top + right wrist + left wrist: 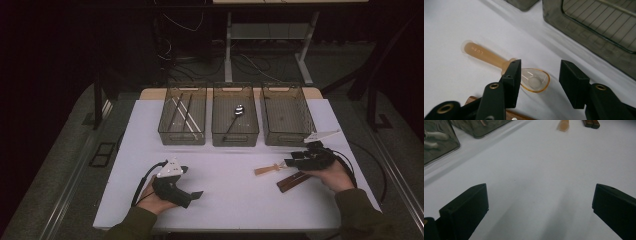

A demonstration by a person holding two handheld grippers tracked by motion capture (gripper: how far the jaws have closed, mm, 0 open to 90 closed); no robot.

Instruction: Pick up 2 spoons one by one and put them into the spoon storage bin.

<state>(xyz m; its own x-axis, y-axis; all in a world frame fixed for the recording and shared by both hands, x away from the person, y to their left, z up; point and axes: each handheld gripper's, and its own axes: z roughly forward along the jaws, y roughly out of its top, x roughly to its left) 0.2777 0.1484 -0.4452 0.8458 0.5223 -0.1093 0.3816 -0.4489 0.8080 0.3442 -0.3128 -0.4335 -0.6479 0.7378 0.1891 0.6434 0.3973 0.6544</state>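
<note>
2 bins (182, 120) already held sorted utensils; 2 items stayed on the desk (220, 200). The right hand-held gripper (539, 82), jaws apart, straddled the translucent orange spoon (499, 63), not yet clamped, while the left hand-held gripper (540, 205) idled wide open.

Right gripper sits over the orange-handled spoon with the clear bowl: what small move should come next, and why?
Probably lower the right gripper and close. Its jaws stand open astride the clear bowl of the orange-handled plastic spoon, which lies flat on the white table, not yet gripped. A shift toward the handle may give a firmer hold.
</note>
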